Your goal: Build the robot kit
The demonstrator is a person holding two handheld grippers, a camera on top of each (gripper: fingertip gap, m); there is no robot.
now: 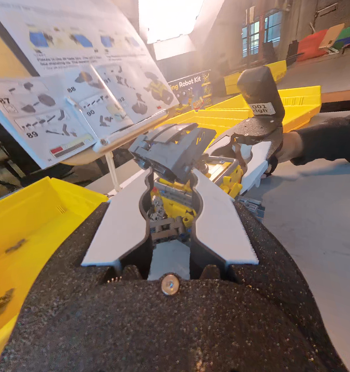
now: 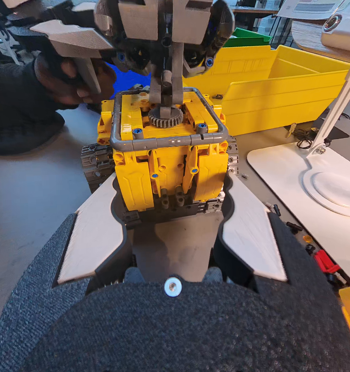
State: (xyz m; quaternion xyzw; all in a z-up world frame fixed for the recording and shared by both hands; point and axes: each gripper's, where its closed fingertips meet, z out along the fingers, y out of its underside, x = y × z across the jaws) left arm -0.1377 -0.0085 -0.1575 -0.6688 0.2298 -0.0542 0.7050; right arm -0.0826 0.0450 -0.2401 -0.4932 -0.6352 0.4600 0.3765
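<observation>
A yellow brick-built robot model [image 2: 170, 161] with grey tracks stands on the grey table. Its grey head [image 1: 170, 149] sits on a neck above a grey gear [image 2: 166, 118]. My left gripper [image 1: 172, 175] is shut on the lower part of the head, one finger on each side. Its fingers [image 2: 73, 38] show at the top left of the right wrist view, against the head [image 2: 160, 18]. My right gripper [image 2: 170, 181] is shut on the yellow body from the opposite side, fingers pressed to both flanks. It also shows in the left wrist view [image 1: 238, 167], held by a gloved hand.
An open instruction booklet [image 1: 79, 96] rests on a white stand whose base [image 2: 311, 191] lies at the right. Yellow bins [image 1: 39, 221] [image 2: 270, 96] flank the model. A kit box [image 1: 192, 90] stands behind. Small loose parts [image 2: 325, 263] lie beside the base.
</observation>
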